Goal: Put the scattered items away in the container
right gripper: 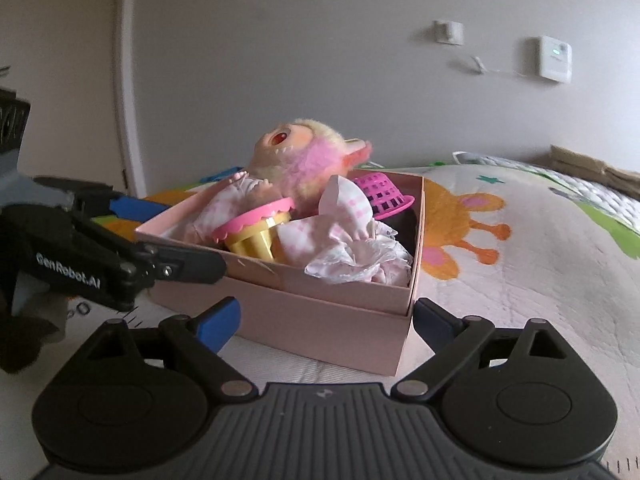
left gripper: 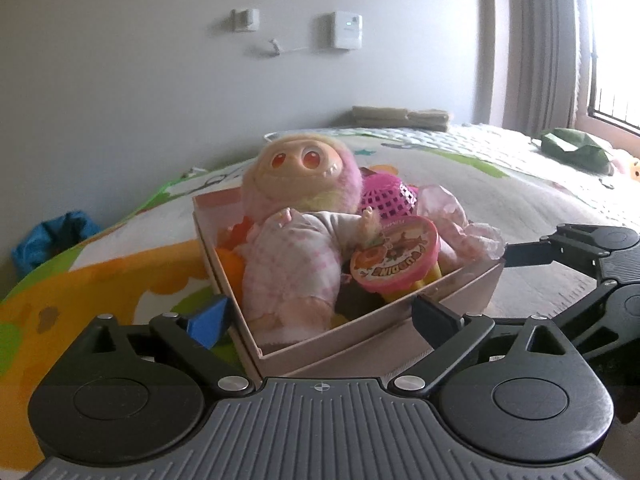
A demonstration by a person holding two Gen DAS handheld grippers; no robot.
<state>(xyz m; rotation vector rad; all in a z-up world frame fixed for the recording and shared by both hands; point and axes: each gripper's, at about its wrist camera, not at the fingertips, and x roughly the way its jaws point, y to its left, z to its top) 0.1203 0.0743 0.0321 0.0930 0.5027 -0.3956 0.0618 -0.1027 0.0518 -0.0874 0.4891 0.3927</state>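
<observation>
Left wrist view: both grippers, left (left gripper: 322, 314) & right (right gripper: 326, 318), are gaping wide w/ nothing held, straddling near corners of pink box (left gripper: 440, 312).

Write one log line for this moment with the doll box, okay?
left gripper: open, empty | right gripper: open, empty | pink box: on bed | plush doll, pudding cup, pink basket: inside box

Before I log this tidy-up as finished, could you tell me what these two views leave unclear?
- Box floor: in both views, the plush doll, pudding cup and checked cloth cover the bottom of the pink box.
- Orange item: left view, mostly behind the doll; unidentifiable.
- Green bundle: left view, blurred at the far edge of the bed.
- Near bedspread: both views, hidden by each tool's body.
</observation>
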